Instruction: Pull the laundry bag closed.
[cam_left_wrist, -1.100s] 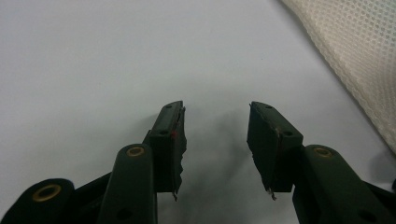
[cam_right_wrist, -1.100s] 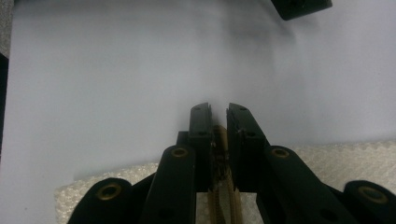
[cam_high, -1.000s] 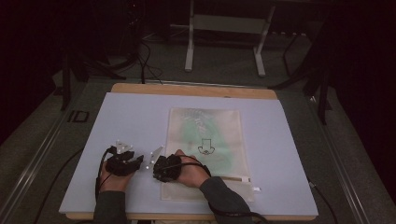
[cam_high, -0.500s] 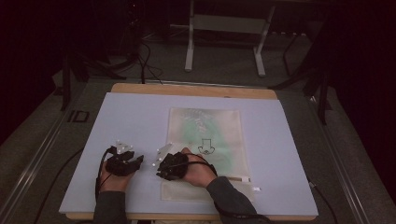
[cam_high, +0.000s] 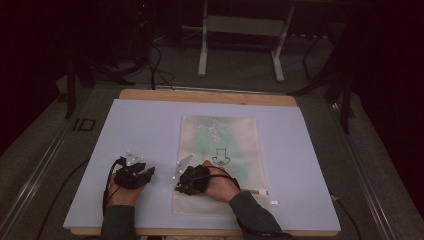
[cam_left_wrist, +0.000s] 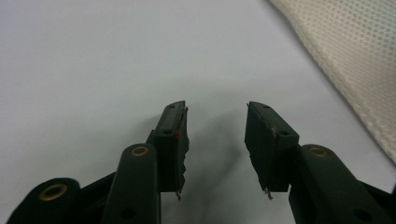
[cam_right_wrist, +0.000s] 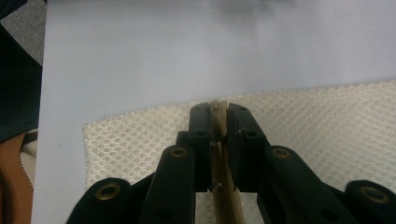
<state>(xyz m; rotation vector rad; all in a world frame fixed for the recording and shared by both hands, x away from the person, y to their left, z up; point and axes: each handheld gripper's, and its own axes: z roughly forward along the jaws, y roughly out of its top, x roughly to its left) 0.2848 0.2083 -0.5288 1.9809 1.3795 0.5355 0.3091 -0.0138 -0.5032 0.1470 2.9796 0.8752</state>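
The right gripper (cam_right_wrist: 219, 140) is pinching a raised fold of the mesh bag (cam_high: 220, 165), apparently the zipper strip, probably to pull it along or lift the fabric. The bag is lying flat near the front edge of the mat (cam_high: 150, 125), right of centre. The left gripper (cam_left_wrist: 217, 140) is waiting just left of the bag, its jaws wide but just closing slightly, nothing between them, likely readying to steady the fabric.

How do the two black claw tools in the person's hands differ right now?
The left gripper has its jaws apart, just closing slightly, with nothing between them, over the bare white table cover. The right gripper has its jaws shut on a fold of the cream mesh bag. Both are black and hand-held.
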